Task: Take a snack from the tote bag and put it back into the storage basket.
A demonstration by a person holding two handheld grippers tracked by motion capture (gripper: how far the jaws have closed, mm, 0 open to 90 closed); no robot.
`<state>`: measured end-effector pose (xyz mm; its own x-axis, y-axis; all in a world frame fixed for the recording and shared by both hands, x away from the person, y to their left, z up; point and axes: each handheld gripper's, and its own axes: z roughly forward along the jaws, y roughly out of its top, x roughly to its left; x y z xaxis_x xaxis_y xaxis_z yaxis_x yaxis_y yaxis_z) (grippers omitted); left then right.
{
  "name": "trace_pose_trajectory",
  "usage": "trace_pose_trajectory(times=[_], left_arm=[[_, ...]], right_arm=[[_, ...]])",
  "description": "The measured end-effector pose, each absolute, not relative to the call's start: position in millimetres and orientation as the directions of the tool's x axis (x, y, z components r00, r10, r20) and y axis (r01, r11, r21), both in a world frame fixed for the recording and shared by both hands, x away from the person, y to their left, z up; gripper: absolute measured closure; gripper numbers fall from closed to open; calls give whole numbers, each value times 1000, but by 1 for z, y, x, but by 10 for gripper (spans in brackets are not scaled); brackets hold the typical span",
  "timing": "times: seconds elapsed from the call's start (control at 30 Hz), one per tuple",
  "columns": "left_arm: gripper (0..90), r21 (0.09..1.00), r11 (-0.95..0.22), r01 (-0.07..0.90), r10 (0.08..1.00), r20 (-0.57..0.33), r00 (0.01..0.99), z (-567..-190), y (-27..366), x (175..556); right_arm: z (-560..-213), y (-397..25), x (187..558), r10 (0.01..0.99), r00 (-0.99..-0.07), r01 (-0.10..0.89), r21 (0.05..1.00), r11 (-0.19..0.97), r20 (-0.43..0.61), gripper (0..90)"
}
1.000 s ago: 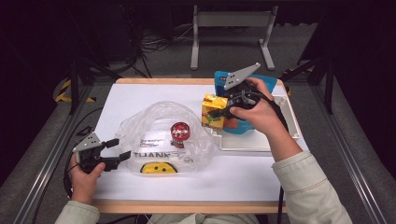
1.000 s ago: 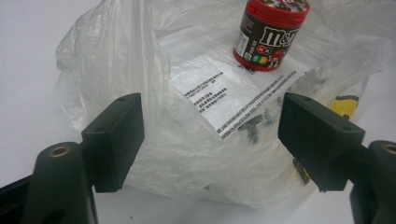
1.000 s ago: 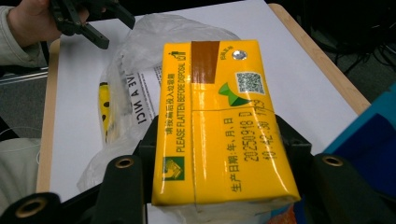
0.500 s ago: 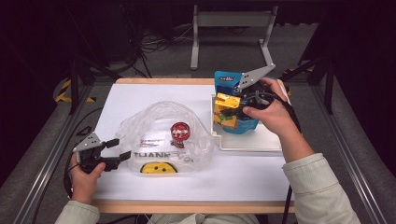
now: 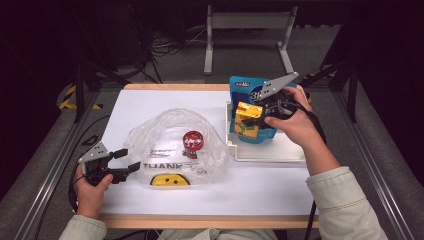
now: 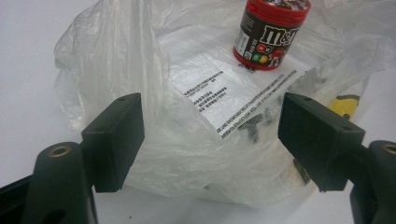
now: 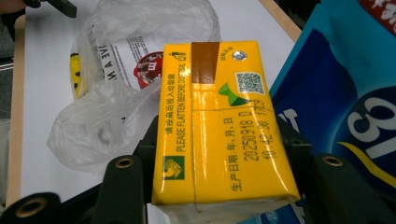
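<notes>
Two black jaws of the right gripper (image 7: 224, 182) were clamped on the sides of a yellow drink carton (image 7: 219, 126), lifted over the white tray (image 5: 270, 152) in front of a blue snack pouch (image 5: 245, 90), presumably for carrying to the bag; its top read "PLEASE FLATTEN BEFORE DISPOSAL" beside a date code, 20250918. The left gripper (image 6: 210, 140) stood wide open, holding nothing, its jaws just short of the near edge of the clear plastic bag (image 6: 196, 116), likely ready to pinch the rim and hold the mouth open. Inside stood a red-lidded M&M's tub (image 6: 271, 35), and the bag bore a yellow smiley (image 5: 167, 180) and partial "THANK" lettering.
</notes>
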<state>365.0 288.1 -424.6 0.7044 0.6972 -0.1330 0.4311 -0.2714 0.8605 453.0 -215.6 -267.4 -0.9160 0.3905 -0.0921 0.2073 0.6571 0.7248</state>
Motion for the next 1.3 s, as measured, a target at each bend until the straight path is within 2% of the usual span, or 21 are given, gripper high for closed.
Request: trace_pose_trajectory(times=[1.3], left_arm=[[233,858,-267,439,701,-140,699,-426,288,365]], right_arm=[[-336,-225,463,399,-916,263,692,672,-40,500]])
